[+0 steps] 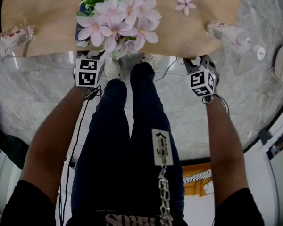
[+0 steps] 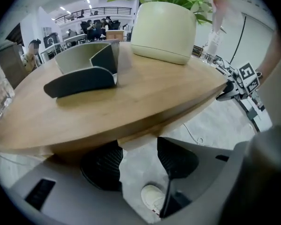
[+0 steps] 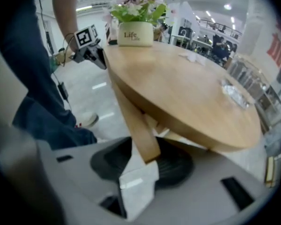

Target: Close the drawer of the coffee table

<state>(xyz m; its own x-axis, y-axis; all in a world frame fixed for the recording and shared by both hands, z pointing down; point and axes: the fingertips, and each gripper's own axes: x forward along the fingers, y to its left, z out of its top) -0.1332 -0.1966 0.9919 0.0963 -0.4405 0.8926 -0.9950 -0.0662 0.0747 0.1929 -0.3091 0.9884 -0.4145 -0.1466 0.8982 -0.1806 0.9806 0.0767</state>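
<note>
The round wooden coffee table (image 1: 52,18) fills the top of the head view, and its top hides the drawer there. My left gripper (image 1: 90,59) and right gripper (image 1: 199,64) point down at its near edge, either side of my legs. In the left gripper view the open jaws (image 2: 139,161) straddle a pale wooden drawer edge (image 2: 136,142) under the table rim (image 2: 131,121). In the right gripper view the jaws (image 3: 143,165) stand open around the end of a wooden drawer front (image 3: 139,125). I cannot see the pads pressing on the wood.
A cream pot (image 2: 164,29) of pink flowers (image 1: 120,20) and a dark curved holder (image 2: 84,74) stand on the table. Plastic bottles lie at its left (image 1: 12,36) and right (image 1: 231,34) edges. My shoes (image 1: 112,68) stand close under the rim on the marble floor (image 1: 37,107).
</note>
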